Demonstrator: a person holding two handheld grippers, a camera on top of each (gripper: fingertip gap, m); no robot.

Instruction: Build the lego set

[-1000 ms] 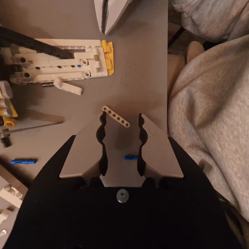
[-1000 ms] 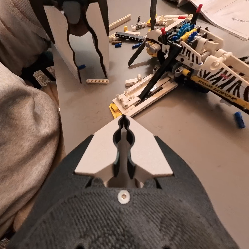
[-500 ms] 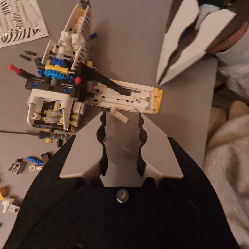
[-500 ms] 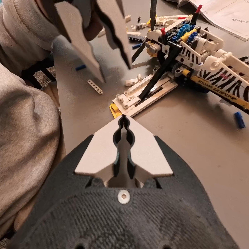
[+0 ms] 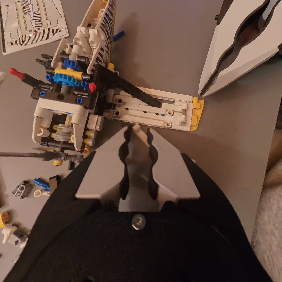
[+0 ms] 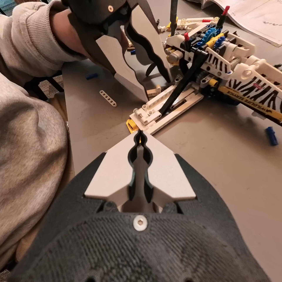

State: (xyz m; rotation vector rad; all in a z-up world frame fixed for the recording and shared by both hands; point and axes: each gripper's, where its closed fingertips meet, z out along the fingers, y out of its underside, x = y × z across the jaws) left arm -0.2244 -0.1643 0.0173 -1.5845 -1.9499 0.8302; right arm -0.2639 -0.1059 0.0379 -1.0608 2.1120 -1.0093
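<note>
A partly built white model with zebra stripes (image 5: 97,30) lies on the grey table; it also shows in the right wrist view (image 6: 221,64). Its flat white section (image 5: 152,111) ends in a yellow piece (image 5: 196,112). My left gripper (image 5: 137,129) is open, with its jaws on either side of a small white bent beam (image 5: 141,135) that lies against that section. In the right wrist view the left gripper (image 6: 158,90) stands over this beam (image 6: 154,91). My right gripper (image 6: 140,132) is shut and empty, its tips just by the yellow piece (image 6: 131,124).
A thin white beam with holes (image 6: 107,98) and a blue pin (image 6: 91,76) lie near the table's edge, another blue pin (image 6: 271,137) to the right. Several loose parts (image 5: 41,184) lie at the left, beside a sticker sheet (image 5: 30,22). An open booklet (image 6: 251,18) lies behind. Across from one pair of fingers to the other is roughly 8 cm.
My left gripper left the thin holed beam, which got turned, moved over to the small bent beam by the model, and its jaws have narrowed. The right gripper has stayed in place.
</note>
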